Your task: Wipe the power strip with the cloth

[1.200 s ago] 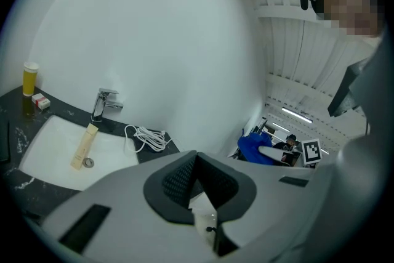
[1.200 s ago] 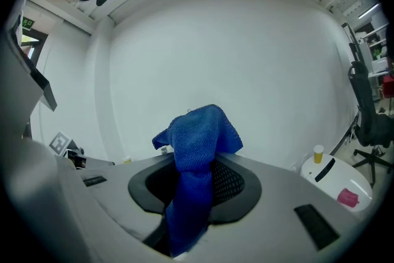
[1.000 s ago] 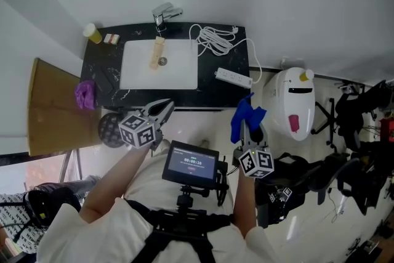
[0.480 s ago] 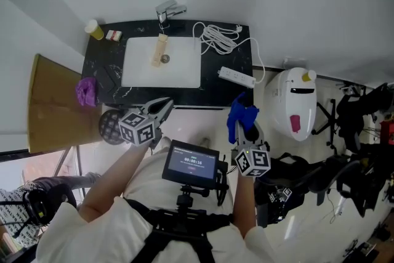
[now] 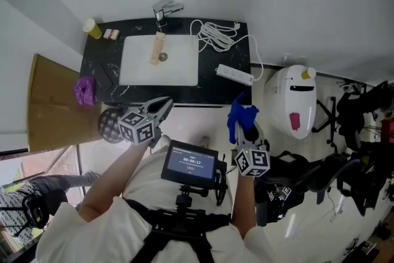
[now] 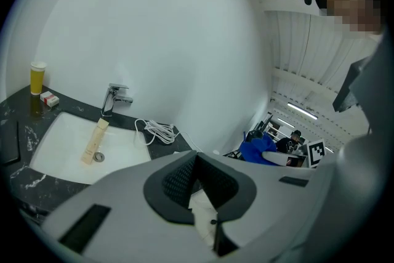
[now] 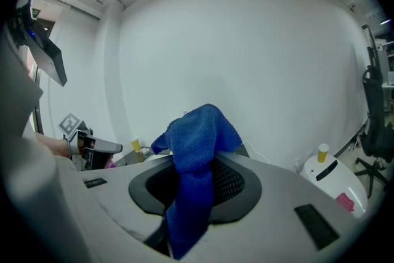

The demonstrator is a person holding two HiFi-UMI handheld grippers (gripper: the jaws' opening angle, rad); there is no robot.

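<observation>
A white power strip (image 5: 234, 75) lies on the right end of the black counter (image 5: 224, 90), its white cord (image 5: 213, 37) coiled behind it; that cord (image 6: 158, 130) also shows in the left gripper view. My right gripper (image 5: 245, 122) is shut on a blue cloth (image 5: 239, 116), held in front of the counter, below the strip. In the right gripper view the cloth (image 7: 196, 163) hangs out between the closed jaws. My left gripper (image 5: 162, 108) is shut with nothing in it, near the counter's front edge below the sink.
A white sink (image 5: 160, 62) with a faucet (image 5: 166, 10) and a beige tube (image 5: 158, 49) fills the counter's middle. A yellow bottle (image 5: 92, 28) and a purple cloth (image 5: 85, 90) sit at the left. A white bin (image 5: 295, 101) stands right of the counter.
The right gripper with the blue cloth has shifted slightly left and lower in the head view. The left gripper has stayed nearly still.
</observation>
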